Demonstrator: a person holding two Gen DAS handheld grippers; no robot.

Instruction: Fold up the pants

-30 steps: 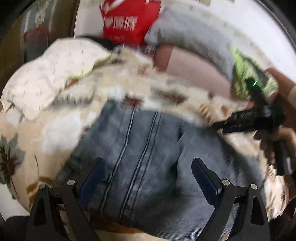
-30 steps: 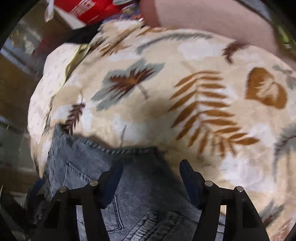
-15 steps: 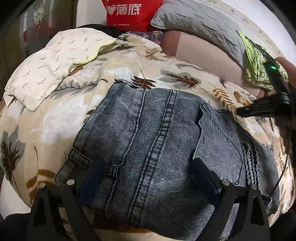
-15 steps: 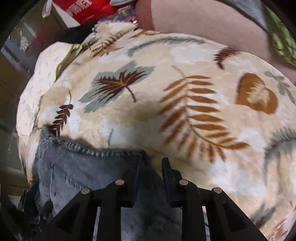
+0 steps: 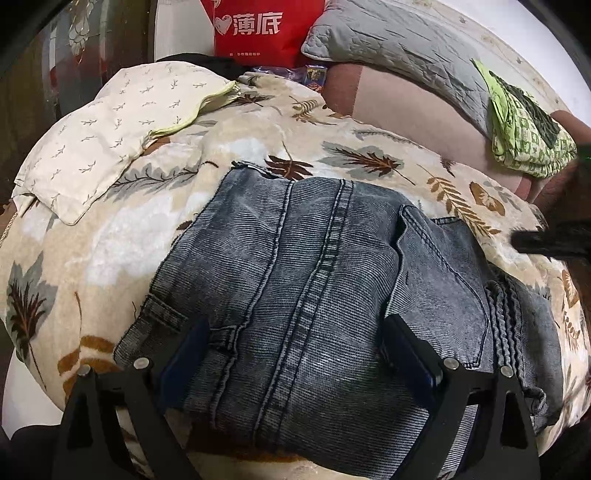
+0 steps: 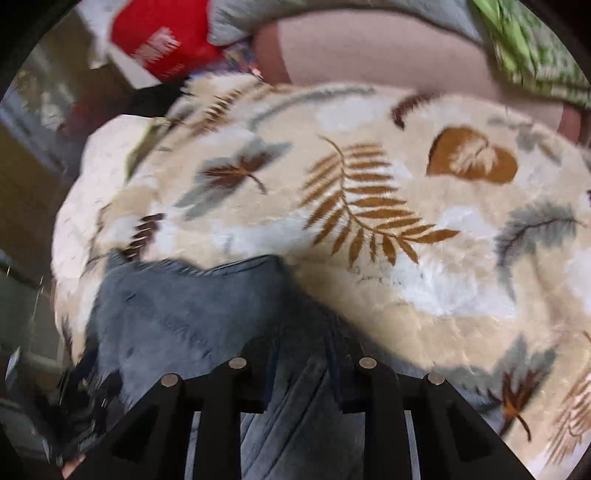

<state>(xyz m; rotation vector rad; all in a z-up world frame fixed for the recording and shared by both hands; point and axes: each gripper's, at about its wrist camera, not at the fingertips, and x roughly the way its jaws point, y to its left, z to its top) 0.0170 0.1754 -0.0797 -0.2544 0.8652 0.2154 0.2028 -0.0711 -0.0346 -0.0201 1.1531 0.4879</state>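
Observation:
Grey-blue denim pants [image 5: 314, 295] lie folded on a leaf-patterned blanket [image 5: 129, 229]. My left gripper [image 5: 295, 343] is open, its fingers wide apart just over the near part of the pants, holding nothing. My right gripper [image 6: 301, 354] is nearly closed on a fold of the pants [image 6: 177, 314] at their right edge; denim fills the narrow gap between the fingers. This view is blurred. The right gripper also shows as a dark shape at the right edge of the left wrist view [image 5: 546, 243].
A cream pillow [image 5: 110, 129] lies at the back left of the blanket. A red bag [image 5: 258, 29], a grey quilted cushion [image 5: 399, 48] and a green patterned cloth [image 5: 524, 125] sit at the back on a pink sofa back [image 5: 406, 103].
My right gripper closed from wide open onto the pants' edge, then shifted with the cloth; its view is now blurred. The left gripper stayed open over the pants and steadied.

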